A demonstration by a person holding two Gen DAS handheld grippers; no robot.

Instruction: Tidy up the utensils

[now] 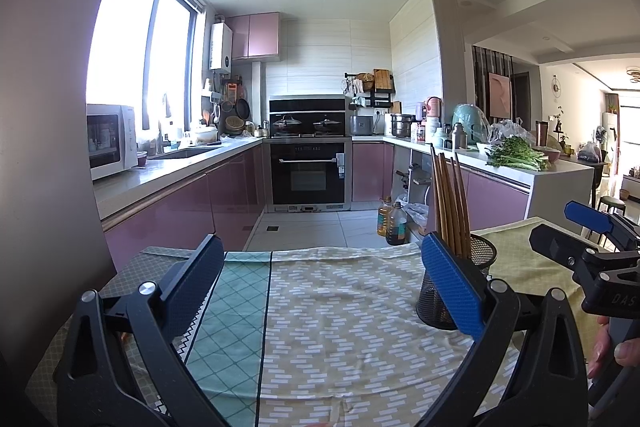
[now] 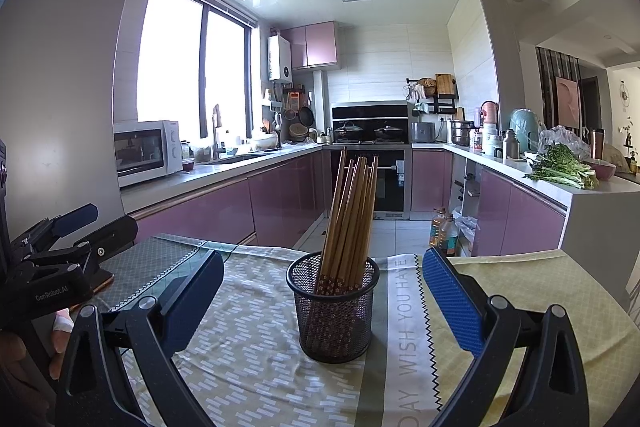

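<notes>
Right wrist: wooden chopsticks (image 2: 349,215) upright in round wire-mesh cup (image 2: 334,307); both grippers spread wide, empty.

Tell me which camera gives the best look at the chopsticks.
The right wrist view: the chopsticks stand centred and whole in the mesh cup. In the left wrist view they sit off to the right, partly hidden behind a gripper finger.

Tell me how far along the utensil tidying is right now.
Looks nearly done: the chopsticks stand bundled in the mesh holder on the tablecloth. Left gripper and right gripper are both open and hold nothing. No loose utensils show.
</notes>
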